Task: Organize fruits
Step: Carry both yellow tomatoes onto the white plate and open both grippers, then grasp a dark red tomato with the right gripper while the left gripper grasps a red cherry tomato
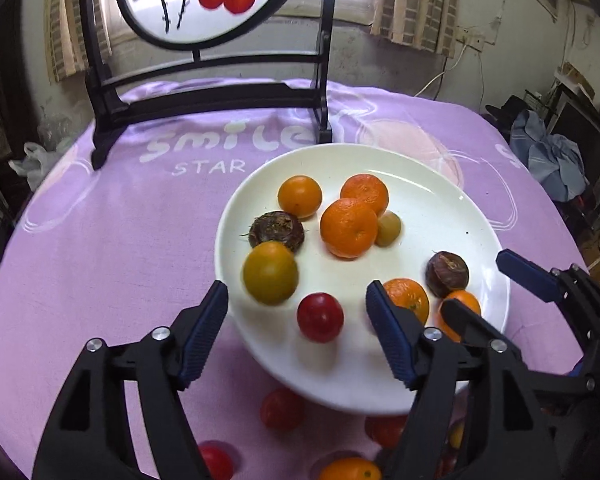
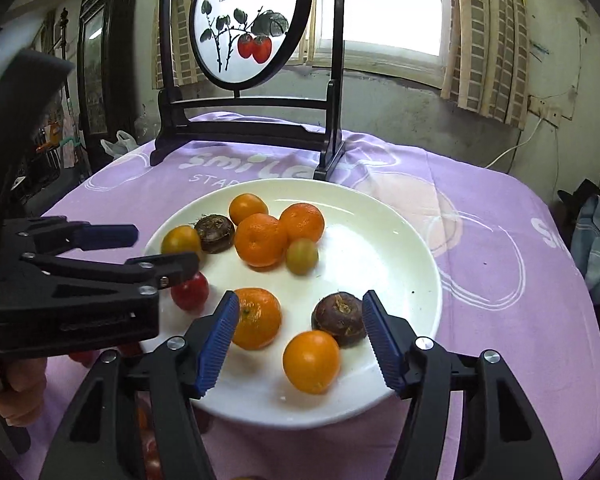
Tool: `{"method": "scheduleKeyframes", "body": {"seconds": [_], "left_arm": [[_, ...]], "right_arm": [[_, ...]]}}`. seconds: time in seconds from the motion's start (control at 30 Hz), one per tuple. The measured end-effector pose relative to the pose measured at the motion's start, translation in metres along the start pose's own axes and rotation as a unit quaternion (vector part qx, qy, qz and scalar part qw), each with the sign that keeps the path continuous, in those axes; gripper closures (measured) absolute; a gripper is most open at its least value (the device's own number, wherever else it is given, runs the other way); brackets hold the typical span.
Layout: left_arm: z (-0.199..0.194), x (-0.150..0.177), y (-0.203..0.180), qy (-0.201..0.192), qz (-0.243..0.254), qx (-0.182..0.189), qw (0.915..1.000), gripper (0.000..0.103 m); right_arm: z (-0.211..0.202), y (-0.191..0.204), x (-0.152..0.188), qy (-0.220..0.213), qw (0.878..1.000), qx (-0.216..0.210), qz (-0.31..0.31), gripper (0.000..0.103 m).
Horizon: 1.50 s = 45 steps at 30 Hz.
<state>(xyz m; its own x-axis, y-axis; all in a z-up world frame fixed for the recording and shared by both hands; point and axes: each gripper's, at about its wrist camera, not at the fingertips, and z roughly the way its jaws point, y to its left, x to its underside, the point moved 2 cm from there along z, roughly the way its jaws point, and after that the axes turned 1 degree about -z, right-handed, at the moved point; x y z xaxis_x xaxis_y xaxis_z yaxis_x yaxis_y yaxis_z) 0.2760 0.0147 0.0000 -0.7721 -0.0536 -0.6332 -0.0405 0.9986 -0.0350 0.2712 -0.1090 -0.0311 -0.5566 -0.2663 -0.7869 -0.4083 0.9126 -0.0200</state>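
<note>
Purple cloth is covering the counter under the white plate (image 1: 440, 200) of fruit. You are holding the left gripper (image 1: 296, 300) and right gripper (image 2: 296, 320) wide, gripping nothing.

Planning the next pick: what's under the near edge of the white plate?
In the left wrist view, a red tomato lies on the purple cloth beside the white plate rim; more fruit there is partly hidden by the plate.
</note>
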Motion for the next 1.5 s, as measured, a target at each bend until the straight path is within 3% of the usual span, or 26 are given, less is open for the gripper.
{"method": "scheduleKeyframes", "body": {"seconds": [0.13,0.43,0.77,1.0,1.2,1.5], "left_arm": [[-0.024,0.011,0.001,-0.009,0.003,0.012,0.9999,0.030],[-0.061,0.052,0.013,-0.005,0.001,-0.011,0.9999,0.021],[-0.058,0.107,0.035,0.025,-0.021,-0.004,0.9995,0.021],[-0.058,0.110,0.041,0.012,-0.008,-0.013,0.9998,0.021],[-0.049,0.116,0.036,0.034,0.002,-0.008,0.9994,0.020],[-0.044,0.117,0.037,0.050,-0.006,0.010,0.9987,0.020]], "right_arm": [[-0.020,-0.002,0.004,-0.005,1.000,-0.006,0.009,0.034],[-0.060,0.013,0.028,-0.002,1.000,-0.002,0.010,0.027],[-0.074,0.037,0.076,0.032,0.999,-0.015,0.011,0.027],[-0.075,0.045,0.096,0.058,0.997,-0.046,0.000,0.027],[-0.066,0.052,0.106,0.089,0.994,-0.055,-0.023,0.045],[-0.047,0.057,0.108,0.099,0.994,-0.041,-0.016,0.050]]}}
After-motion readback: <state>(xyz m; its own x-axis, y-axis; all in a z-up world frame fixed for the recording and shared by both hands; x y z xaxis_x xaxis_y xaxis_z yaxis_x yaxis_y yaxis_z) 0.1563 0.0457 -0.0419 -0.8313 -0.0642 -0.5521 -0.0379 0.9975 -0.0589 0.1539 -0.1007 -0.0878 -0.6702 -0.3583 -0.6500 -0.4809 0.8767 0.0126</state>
